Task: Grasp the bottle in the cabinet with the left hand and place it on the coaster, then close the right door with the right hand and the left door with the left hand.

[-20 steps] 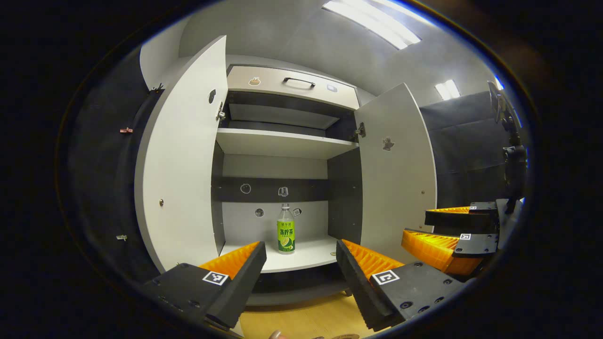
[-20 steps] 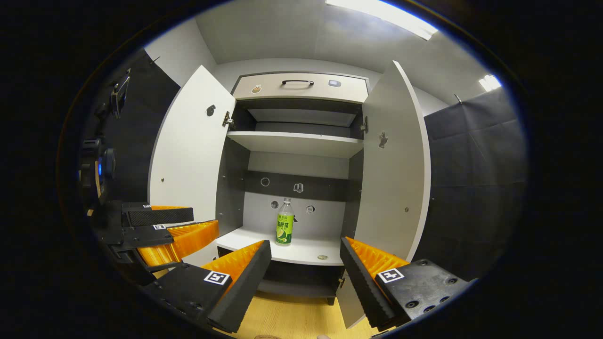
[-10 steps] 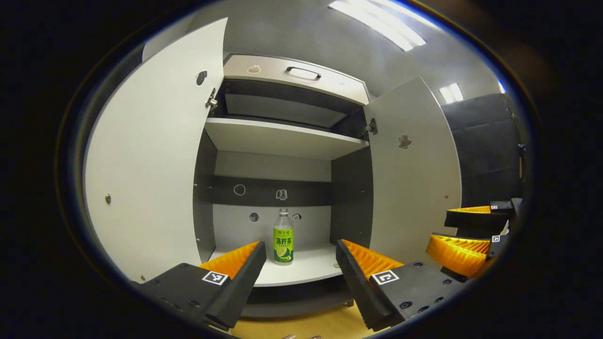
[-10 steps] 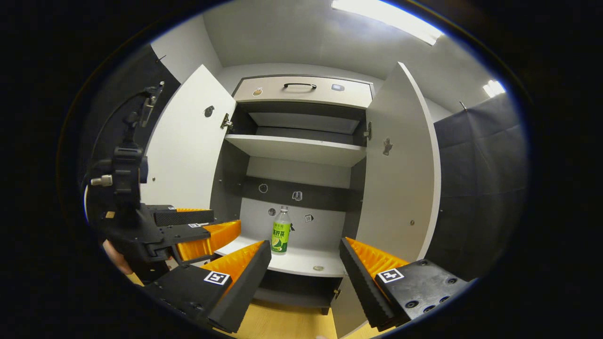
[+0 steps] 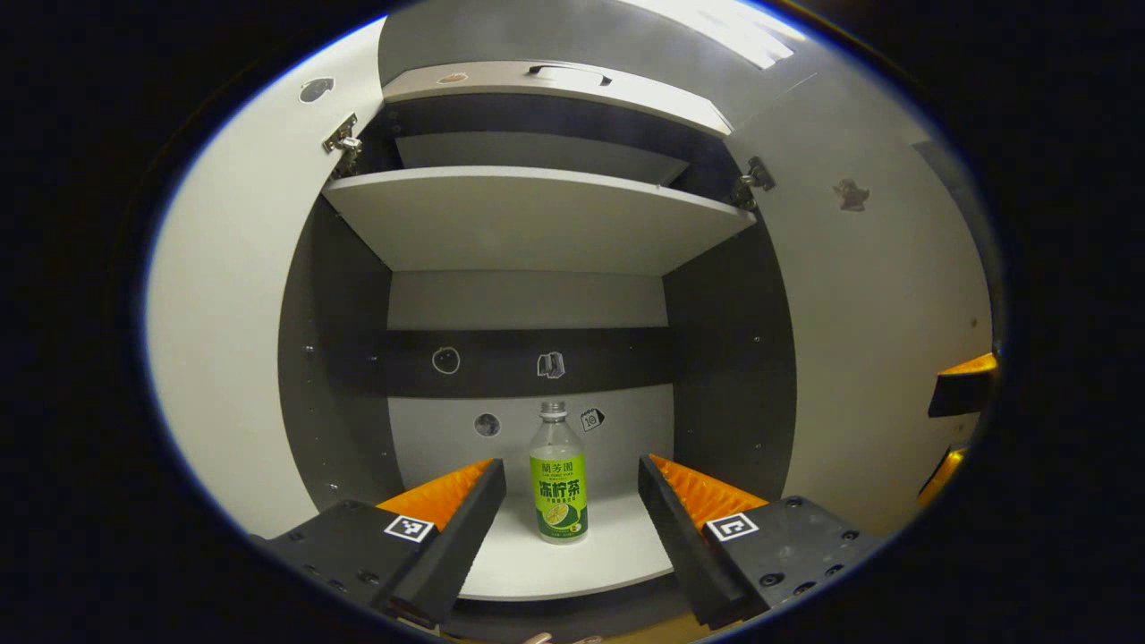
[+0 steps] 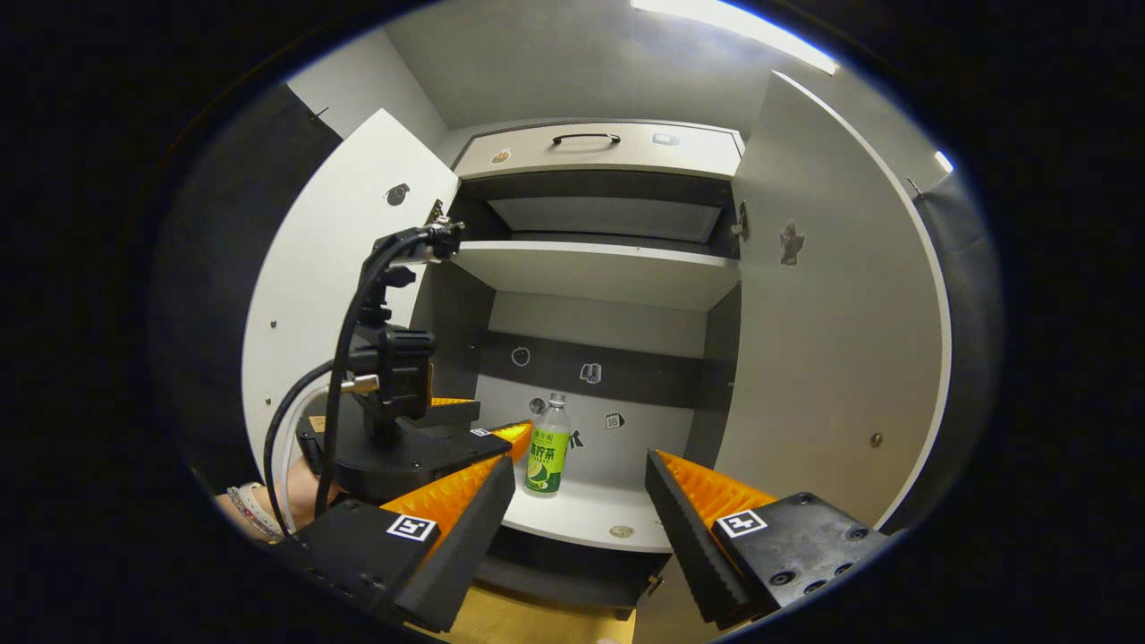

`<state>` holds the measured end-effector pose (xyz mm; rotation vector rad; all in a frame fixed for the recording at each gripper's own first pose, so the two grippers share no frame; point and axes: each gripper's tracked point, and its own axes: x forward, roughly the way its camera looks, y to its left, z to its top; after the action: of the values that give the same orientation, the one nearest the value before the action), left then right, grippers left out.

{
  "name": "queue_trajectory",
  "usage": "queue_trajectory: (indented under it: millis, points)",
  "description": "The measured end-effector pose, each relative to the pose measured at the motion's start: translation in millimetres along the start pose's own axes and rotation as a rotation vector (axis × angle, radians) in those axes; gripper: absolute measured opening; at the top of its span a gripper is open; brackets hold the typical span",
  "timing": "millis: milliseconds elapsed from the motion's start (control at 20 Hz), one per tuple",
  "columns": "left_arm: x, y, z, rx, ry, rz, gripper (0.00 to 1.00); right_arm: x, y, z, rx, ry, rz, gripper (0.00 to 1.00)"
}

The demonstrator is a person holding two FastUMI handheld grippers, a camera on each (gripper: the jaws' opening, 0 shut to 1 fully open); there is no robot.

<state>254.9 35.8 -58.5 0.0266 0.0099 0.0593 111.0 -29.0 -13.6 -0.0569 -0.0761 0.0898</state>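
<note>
Your left gripper [image 5: 572, 474] has its jaws wide, and the bottle [image 5: 558, 474] stands upright on the cabinet's bottom shelf [image 5: 617, 559] straight ahead at 12 o'clock, so go in slowly and squeeze its middle.

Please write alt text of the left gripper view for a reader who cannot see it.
The open left gripper points at a bottle with a green label that stands upright on the lower shelf of an open cabinet, framed between the two fingers but not touched. Both cabinet doors stand wide open at the sides.
</note>
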Motion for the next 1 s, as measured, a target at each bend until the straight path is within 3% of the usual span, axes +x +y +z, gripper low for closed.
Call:
queue_trajectory:
  millis: [400, 1000]
  points:
    - [72.5, 4.1, -40.8, 0.031, 0.029, -0.01, 0.95, 34.5, -5.5, -10.0, 0.005, -0.015, 0.008, 0.98]
    - [138.9, 15.8, -86.5, 0.108, 0.055, -0.036, 0.96, 96.3, -6.7, -50.0, -0.001, 0.022, 0.013, 0.98]
